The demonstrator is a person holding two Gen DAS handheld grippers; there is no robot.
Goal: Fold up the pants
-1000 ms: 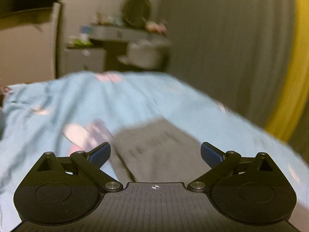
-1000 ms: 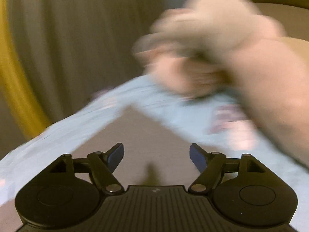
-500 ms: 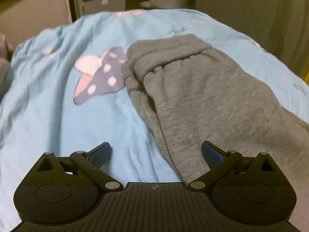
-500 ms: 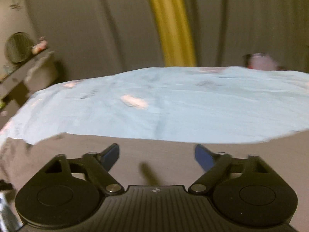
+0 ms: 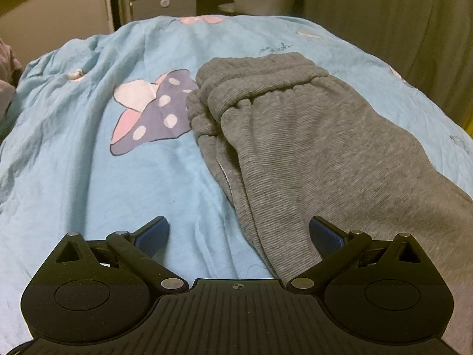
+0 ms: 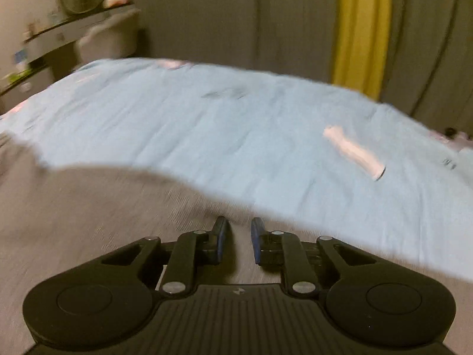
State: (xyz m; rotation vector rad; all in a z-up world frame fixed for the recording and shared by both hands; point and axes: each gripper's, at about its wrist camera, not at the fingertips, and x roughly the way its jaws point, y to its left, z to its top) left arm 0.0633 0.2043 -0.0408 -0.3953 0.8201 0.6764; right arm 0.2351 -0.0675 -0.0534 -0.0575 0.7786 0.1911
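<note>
The left gripper (image 5: 239,233) is held spread above the grey pants (image 5: 310,136); the right gripper (image 6: 239,242) is closing over them, nothing pinched.

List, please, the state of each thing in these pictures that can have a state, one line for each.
Grey pants: lying on the bed, folded lengthwise, waistband bunched at the far end.
Blue bedsheet: spread out, wrinkled.
Left tongs: wide open, over the near edge of the pants, gripping nothing.
Right tongs: closing, a narrow gap left, over the grey fabric; whether fabric is pinched cannot be told.
</note>
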